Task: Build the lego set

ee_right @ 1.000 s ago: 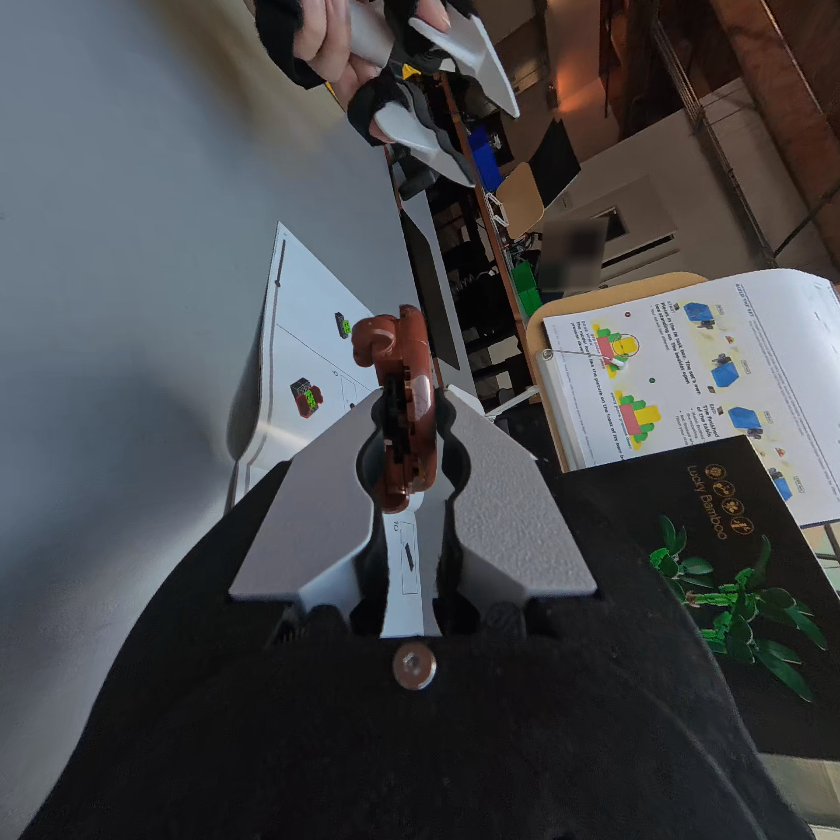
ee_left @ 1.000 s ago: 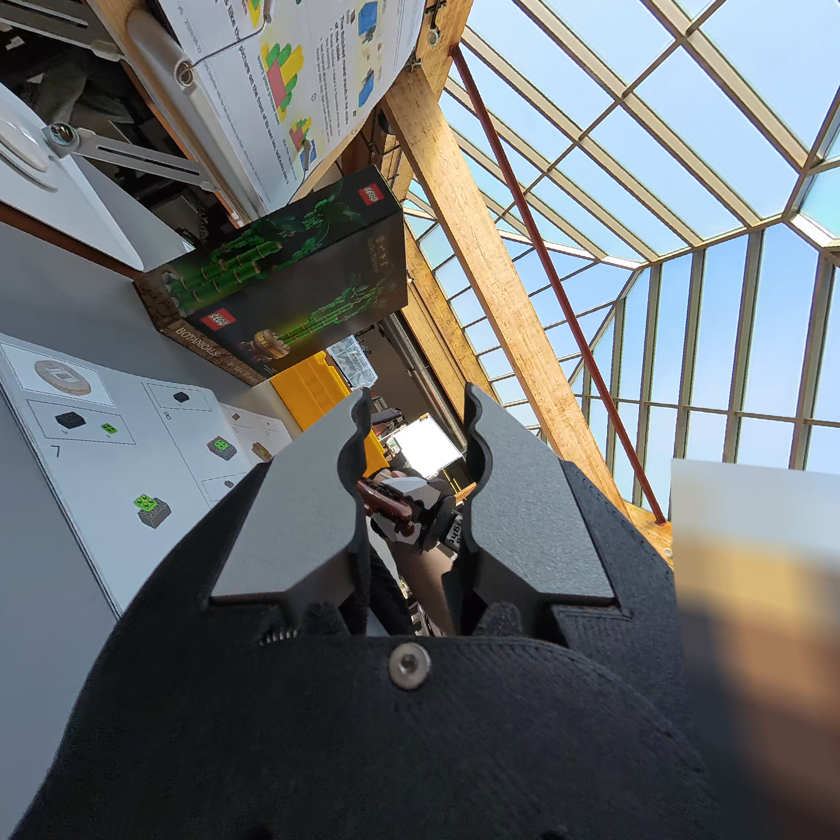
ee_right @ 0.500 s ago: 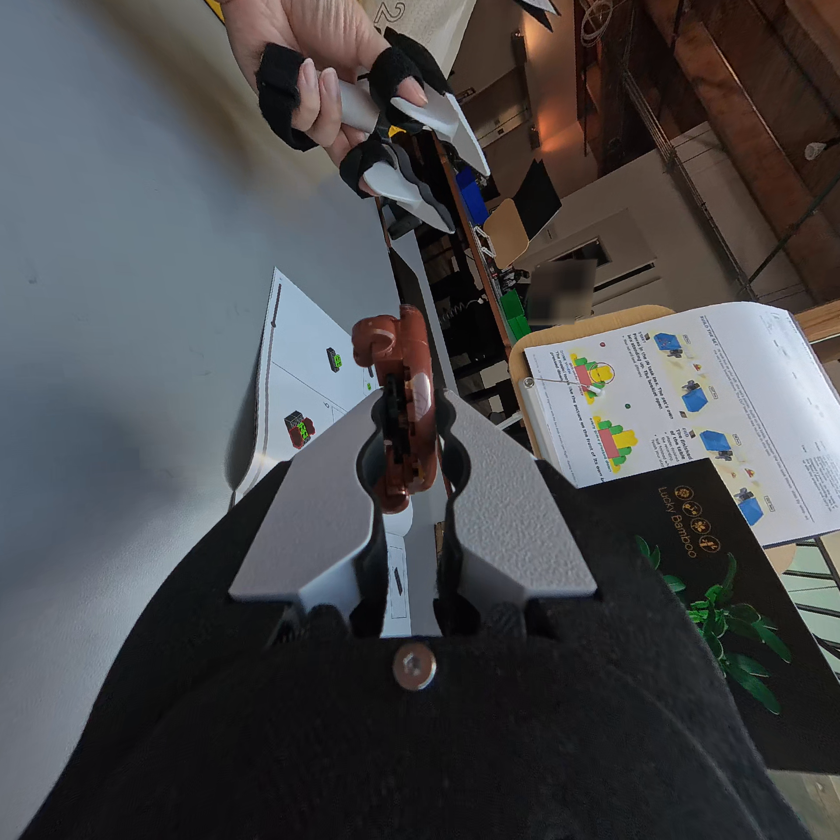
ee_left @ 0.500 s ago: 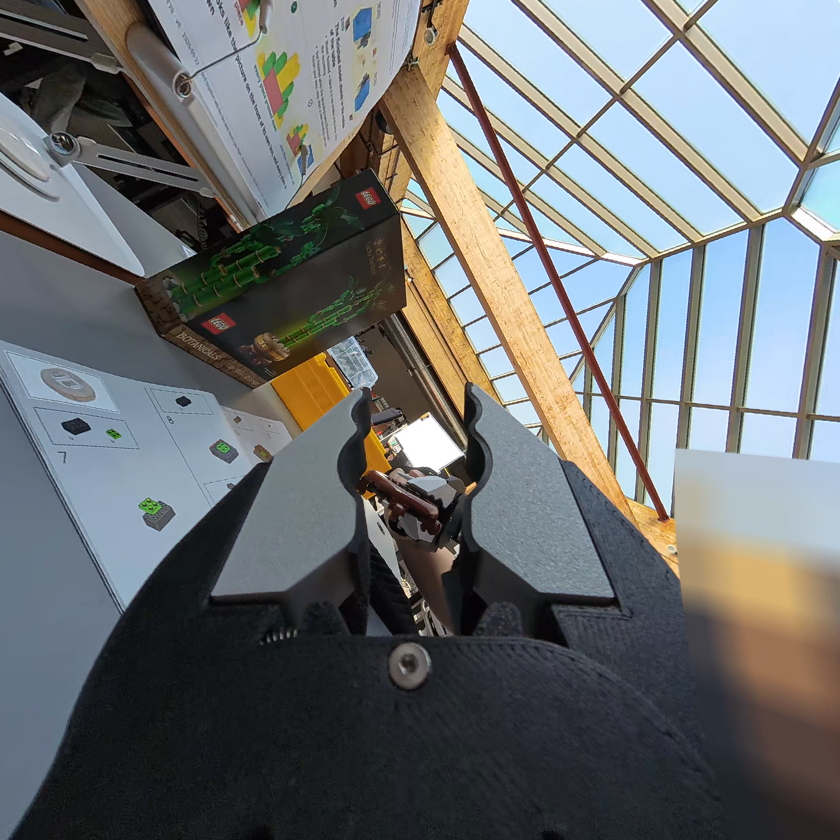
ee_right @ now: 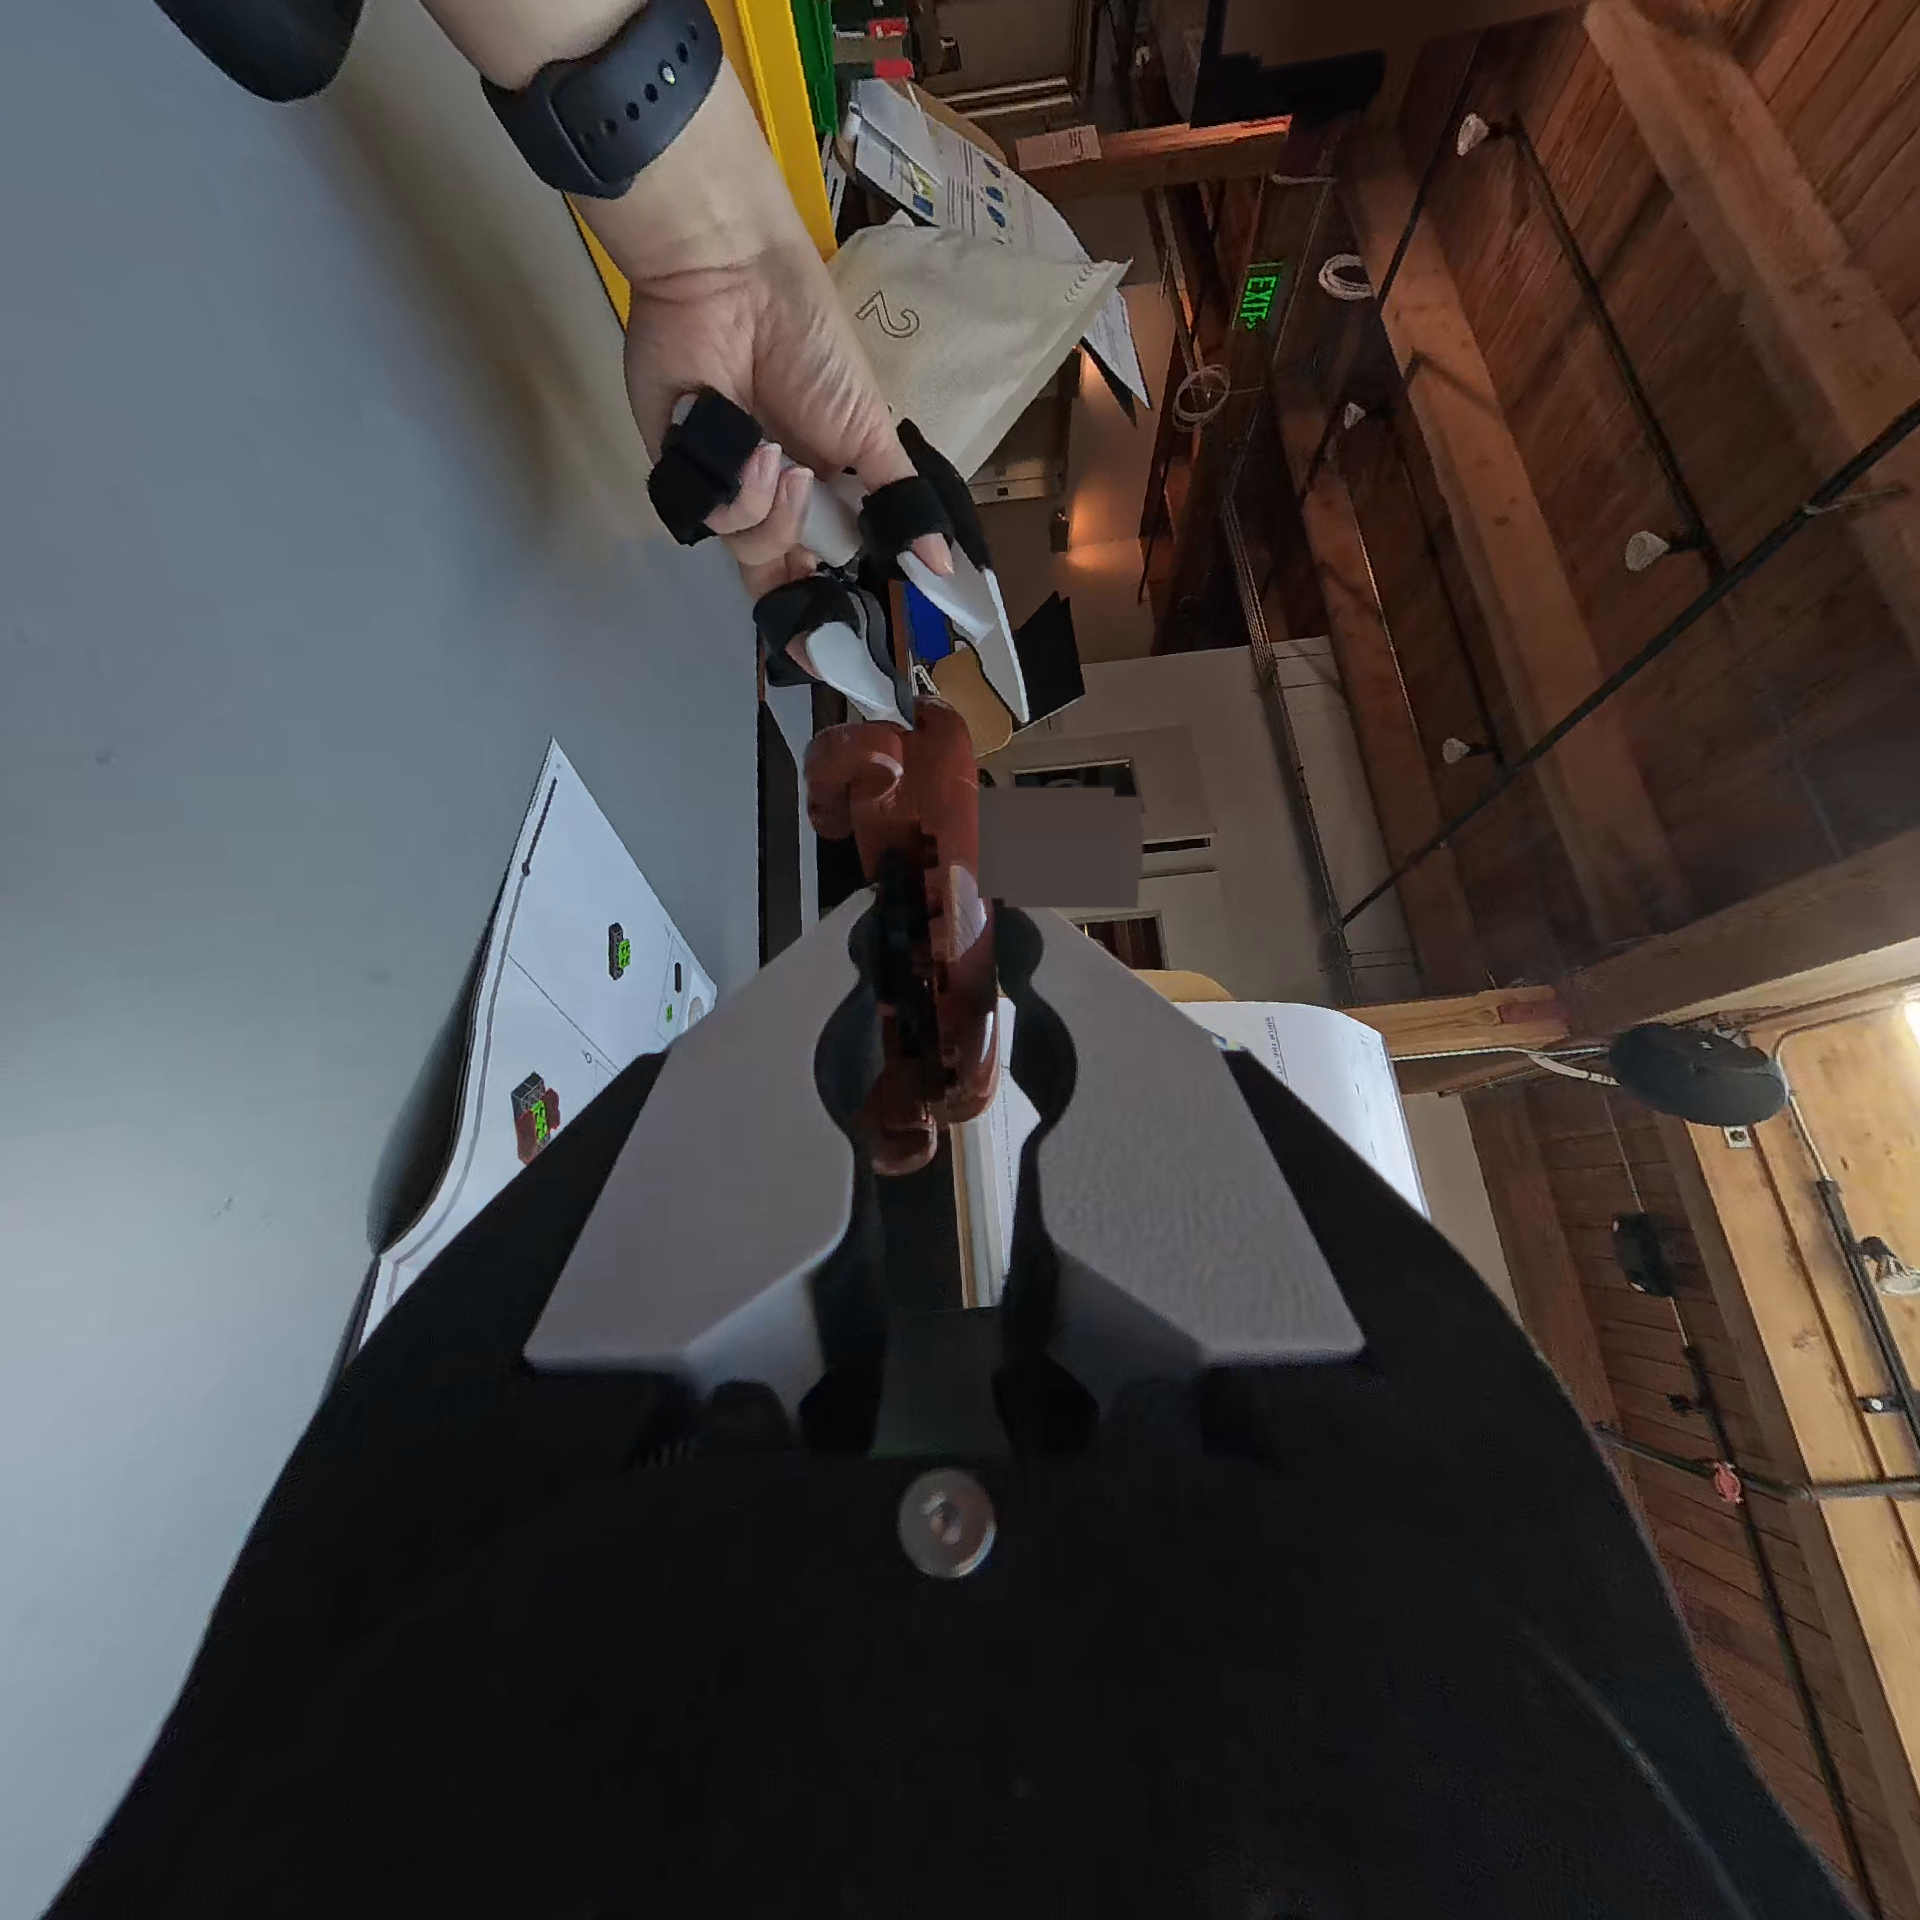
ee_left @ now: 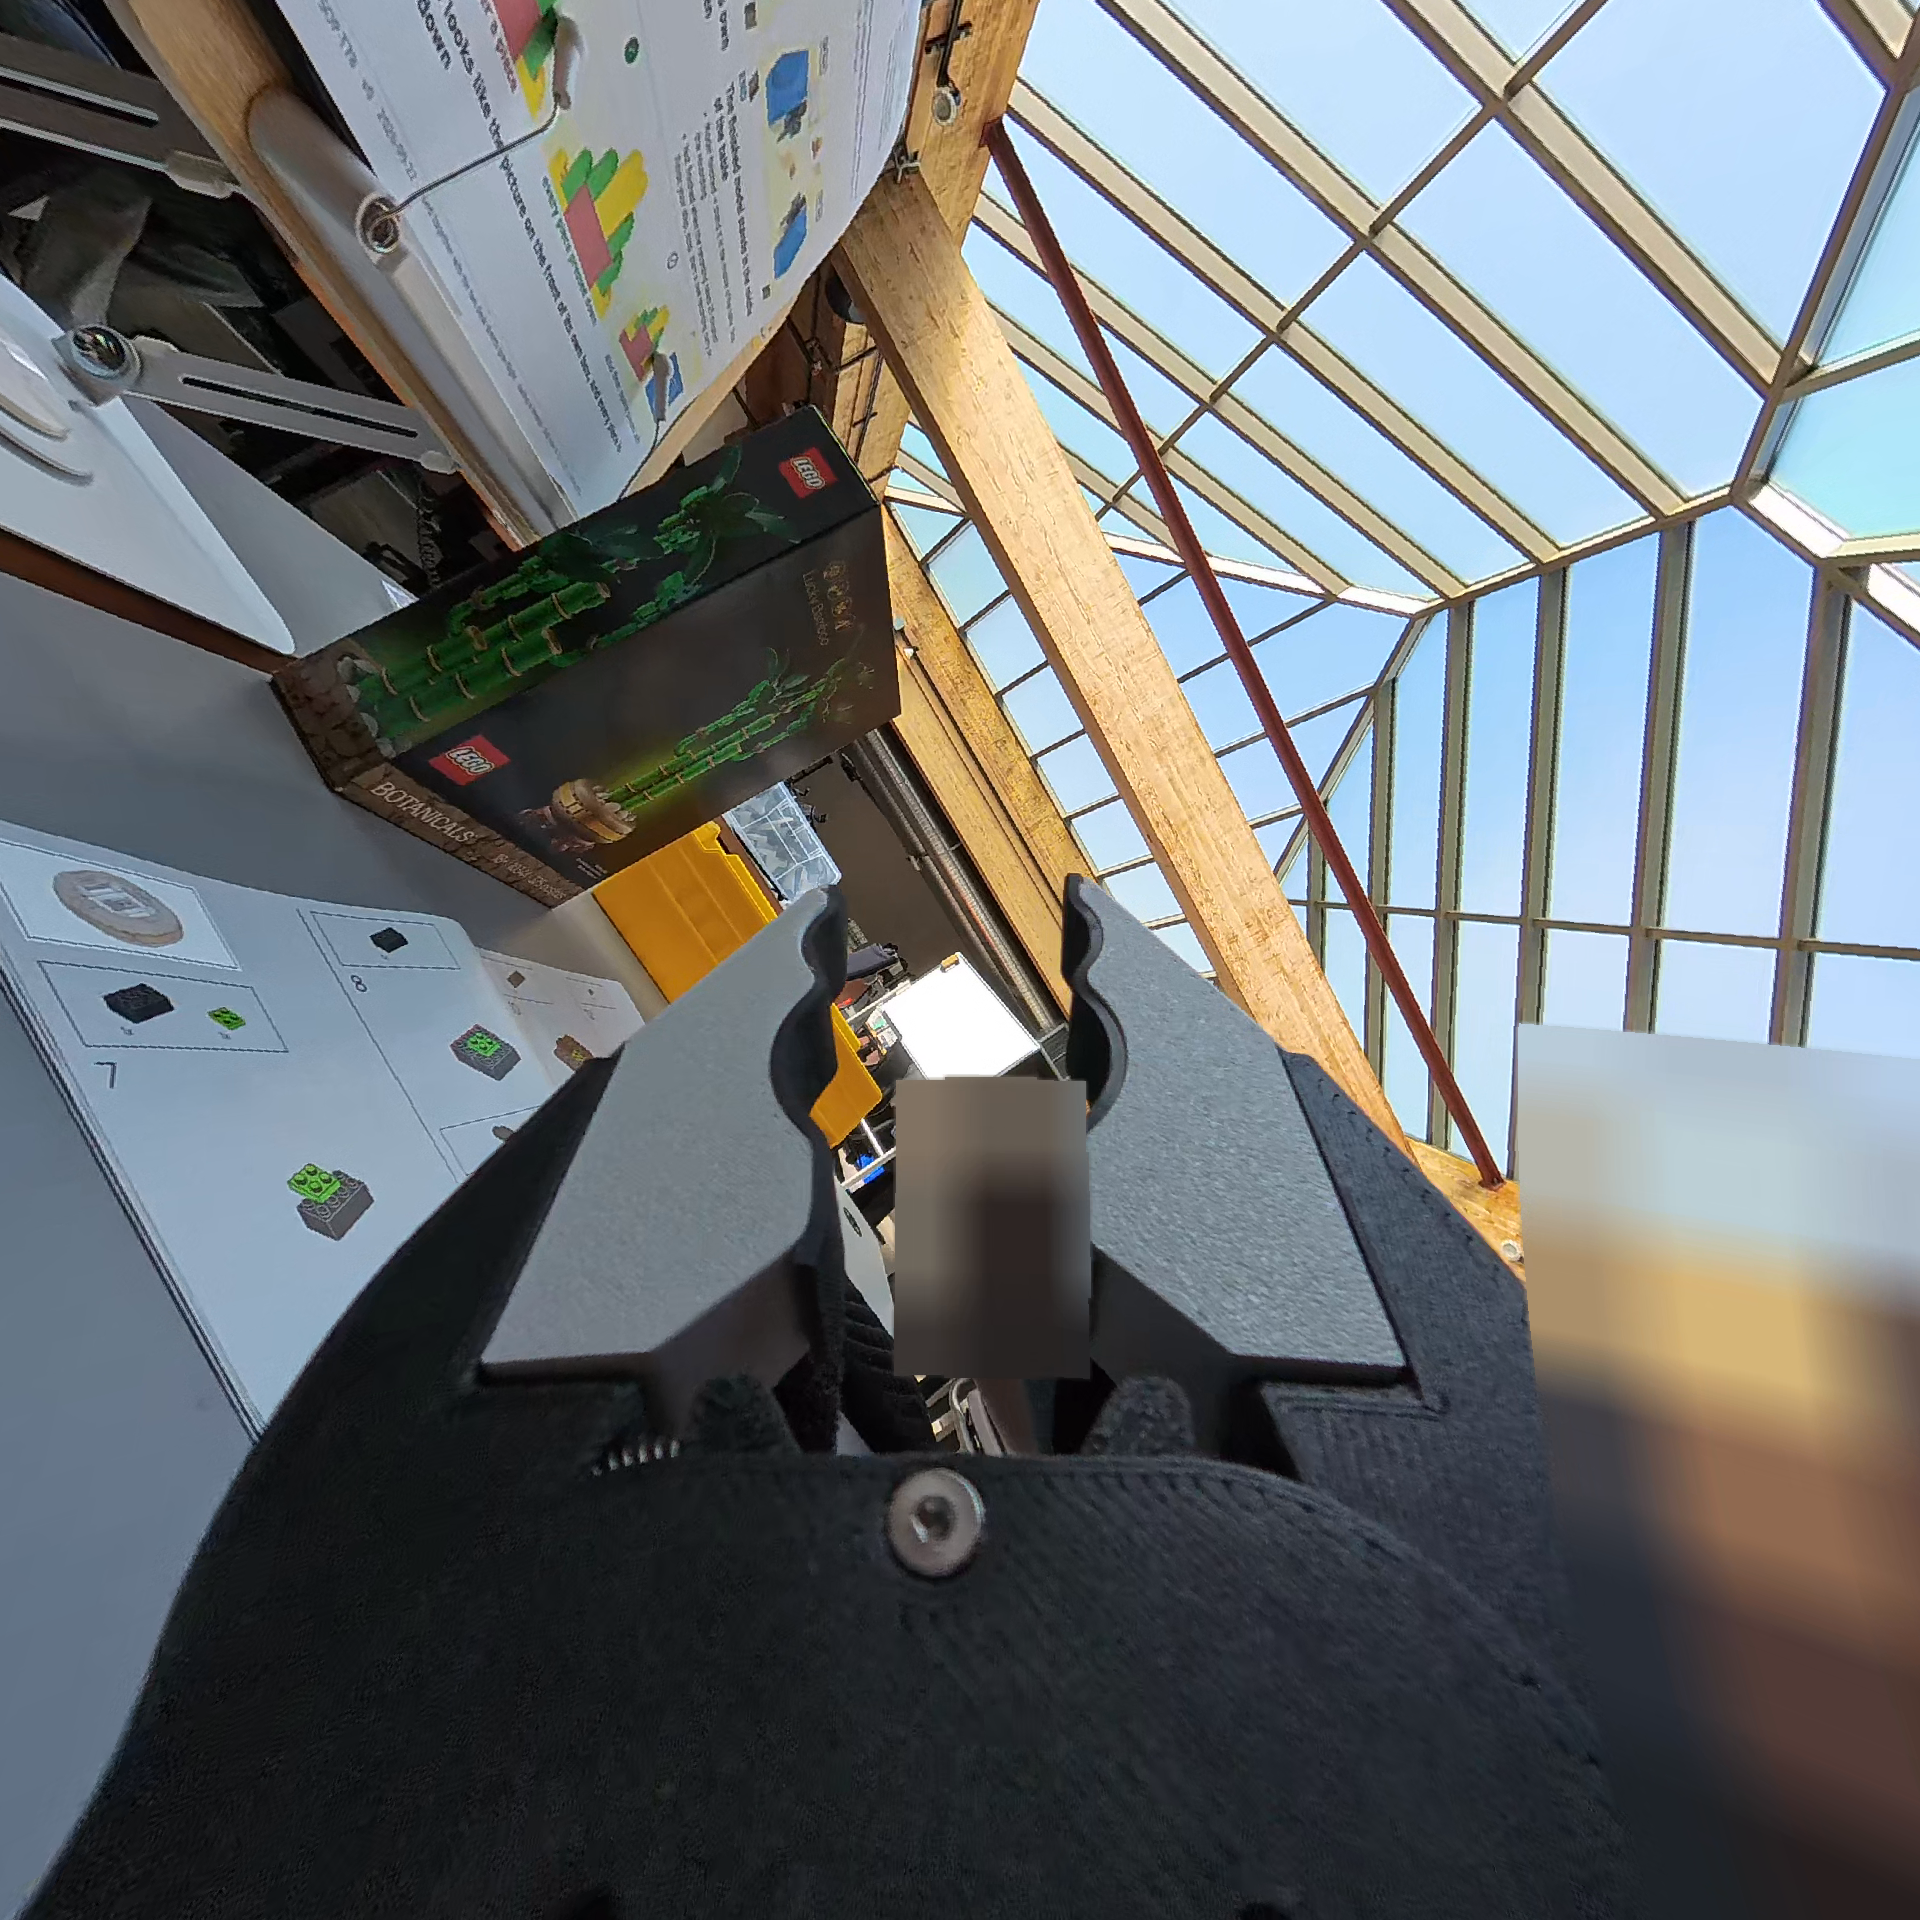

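Observation:
My right gripper (ee_right: 940,925) is shut on a reddish-brown lego assembly (ee_right: 935,997) with black parts, held upright above the grey table (ee_right: 260,623). A hand with a black watch holds my left gripper (ee_right: 956,707) just beyond it. Its white fingers (ee_right: 987,634) stand open, with the tips at the top end of the assembly. In the left wrist view my left gripper (ee_left: 951,935) is open, and a blurred patch hides what lies between its dark fingers (ee_left: 707,1143).
An open instruction booklet (ee_left: 260,1039) lies on the table and also shows in the right wrist view (ee_right: 582,987). A dark lego box (ee_left: 623,675) stands behind it, under a printed page on a stand (ee_left: 623,156). A yellow bin (ee_left: 686,904) and a paper bag (ee_right: 956,312) sit farther off. There is about 20 cm between the tips of the two grippers.
The hand with my left gripper has come down towards the brown assembly until its open tips reach the top end. My right gripper has tilted up, still shut on the assembly.

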The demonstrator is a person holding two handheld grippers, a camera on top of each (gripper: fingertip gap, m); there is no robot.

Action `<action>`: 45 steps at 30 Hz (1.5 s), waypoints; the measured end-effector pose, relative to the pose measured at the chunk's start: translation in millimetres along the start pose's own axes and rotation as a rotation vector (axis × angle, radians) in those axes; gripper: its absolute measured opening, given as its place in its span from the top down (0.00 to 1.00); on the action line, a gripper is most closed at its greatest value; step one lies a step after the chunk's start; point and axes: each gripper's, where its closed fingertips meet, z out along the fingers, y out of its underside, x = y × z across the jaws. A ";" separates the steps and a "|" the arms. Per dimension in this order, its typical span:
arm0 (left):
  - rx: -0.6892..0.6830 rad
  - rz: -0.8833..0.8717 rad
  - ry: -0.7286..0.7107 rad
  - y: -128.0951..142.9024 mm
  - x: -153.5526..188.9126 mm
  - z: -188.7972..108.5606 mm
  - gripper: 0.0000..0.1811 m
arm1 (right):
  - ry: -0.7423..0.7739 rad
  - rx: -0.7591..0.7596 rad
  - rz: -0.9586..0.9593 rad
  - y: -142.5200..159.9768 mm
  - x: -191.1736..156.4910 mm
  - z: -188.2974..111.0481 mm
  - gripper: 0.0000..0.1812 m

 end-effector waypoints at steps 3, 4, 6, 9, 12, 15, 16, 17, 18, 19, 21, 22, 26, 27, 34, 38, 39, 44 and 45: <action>0.005 -0.008 0.006 -1.3 1.6 -1.3 0.79 | -0.041 0.014 0.078 -2.0 -18.0 10.1 0.91; 0.006 -0.005 0.007 -2.6 3.1 -2.2 0.79 | -0.048 0.024 0.143 -3.6 -24.0 18.6 0.91; 0.010 0.010 0.010 -6.8 7.7 -6.2 0.79 | -0.079 0.054 0.243 -10.8 -40.2 44.9 0.91; 0.046 0.062 0.025 -18.6 22.4 -17.2 0.79 | -0.141 0.106 0.180 -24.4 -71.2 94.3 0.90; 0.060 0.140 0.000 -28.8 35.1 -31.8 0.79 | -0.211 0.144 0.119 -26.9 -92.3 142.5 0.90; 0.080 0.222 -0.102 -39.7 32.4 -48.5 0.79 | -0.254 0.158 0.060 -19.2 -97.8 186.5 0.90; 0.092 0.242 -0.121 -42.9 31.9 -53.0 0.79 | -0.267 0.167 0.044 -16.9 -97.9 199.4 0.90; 0.100 0.251 -0.129 -45.2 31.7 -56.3 0.78 | -0.278 0.176 0.028 -14.0 -98.3 211.5 0.90; 0.103 0.251 -0.127 -46.7 32.2 -58.7 0.78 | -0.287 0.181 0.015 -11.1 -99.4 222.8 0.90; 0.104 0.245 -0.117 -47.4 33.2 -60.2 0.79 | -0.292 0.185 0.000 -8.4 -100.7 233.3 0.90; 0.107 0.231 -0.102 -49.1 34.5 -63.1 0.78 | -0.300 0.201 -0.030 -5.4 -105.2 250.5 0.90; 0.112 0.227 -0.099 -50.4 34.9 -64.7 0.79 | -0.300 0.206 -0.042 -4.5 -107.9 257.7 0.90; 0.149 0.222 -0.095 -56.8 35.8 -70.8 0.79 | -0.326 0.216 -0.063 -0.8 -124.4 280.7 0.90; 0.148 0.222 -0.094 -56.6 36.0 -70.5 0.79 | -0.337 0.219 -0.073 -0.4 -128.7 285.6 0.90; 0.105 0.232 -0.118 -50.2 30.9 -65.4 0.78 | -0.382 0.190 -0.093 13.5 -138.1 306.2 0.84; 0.125 0.220 -0.110 -53.0 29.0 -66.3 0.78 | -0.394 0.181 -0.111 20.8 -141.2 301.1 0.85; 0.122 0.218 -0.112 -52.4 27.6 -66.0 0.78 | -0.407 0.175 -0.110 22.6 -140.7 299.6 0.84; 0.103 0.212 -0.110 -48.3 26.2 -62.1 0.78 | -0.560 0.158 -0.126 30.2 -135.3 283.8 0.75; 0.097 0.215 -0.115 -47.4 25.6 -61.2 0.78 | -0.618 0.143 -0.115 33.6 -135.9 279.1 0.75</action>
